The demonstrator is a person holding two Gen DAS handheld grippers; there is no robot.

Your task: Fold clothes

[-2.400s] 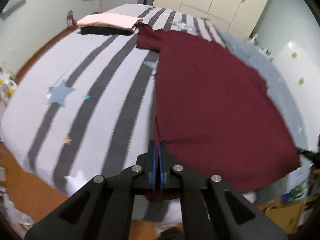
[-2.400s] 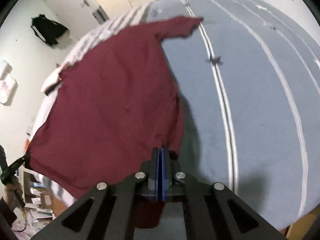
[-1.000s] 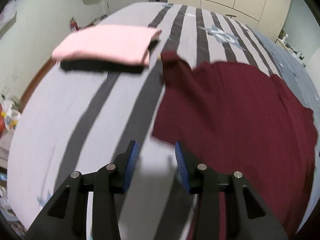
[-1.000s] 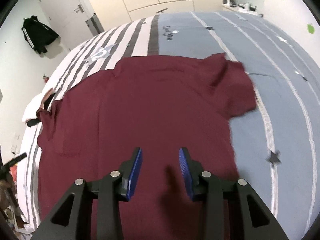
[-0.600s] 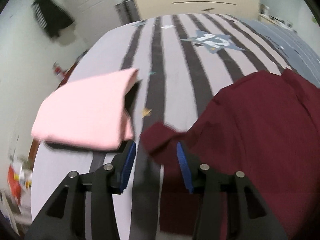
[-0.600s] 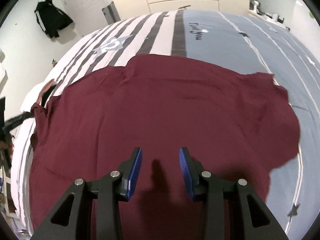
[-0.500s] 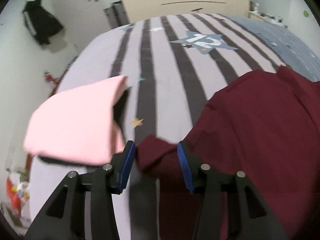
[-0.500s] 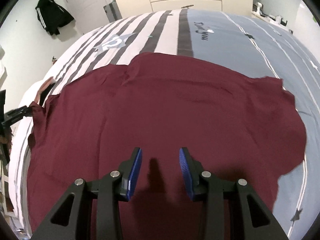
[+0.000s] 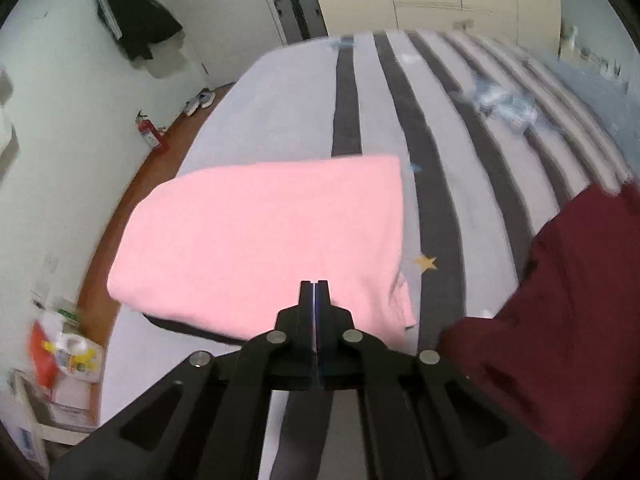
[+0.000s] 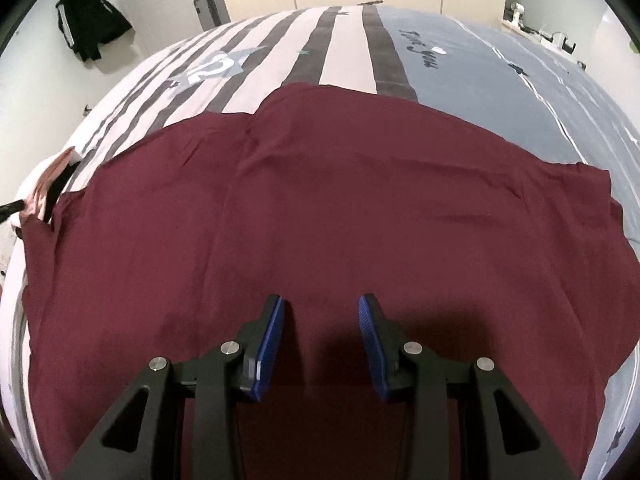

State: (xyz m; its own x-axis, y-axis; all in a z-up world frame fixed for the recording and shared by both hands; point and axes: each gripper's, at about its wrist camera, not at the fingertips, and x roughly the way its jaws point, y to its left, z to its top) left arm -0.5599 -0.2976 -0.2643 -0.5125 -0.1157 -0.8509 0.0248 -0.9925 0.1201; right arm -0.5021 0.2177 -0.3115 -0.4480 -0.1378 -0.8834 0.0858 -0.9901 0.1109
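Note:
A maroon shirt [image 10: 340, 208] lies spread flat across the bed [image 10: 480, 80]; in the left wrist view only its left part [image 9: 560, 320] shows. My left gripper [image 9: 315, 286] is shut, with the shirt's edge running in behind its right finger. The right wrist view shows the left gripper's black tip [image 10: 8, 209] at the end of the shirt's left sleeve [image 10: 38, 224]. My right gripper [image 10: 321, 320] hangs open just above the shirt's near middle, nothing between its blue pads [image 10: 270, 332].
A folded pink garment [image 9: 260, 240] lies on a folded black one [image 9: 180, 326] at the bed's left edge, right beside the sleeve. On the wall hangs a black jacket [image 9: 136, 20]. A fire extinguisher [image 9: 148, 132] and clutter [image 9: 60, 352] sit on the floor at left.
My left gripper let go of the shirt's hem, moved to the left sleeve and has closed there, swinging left. My right gripper also released the hem and now hovers open over the spread shirt.

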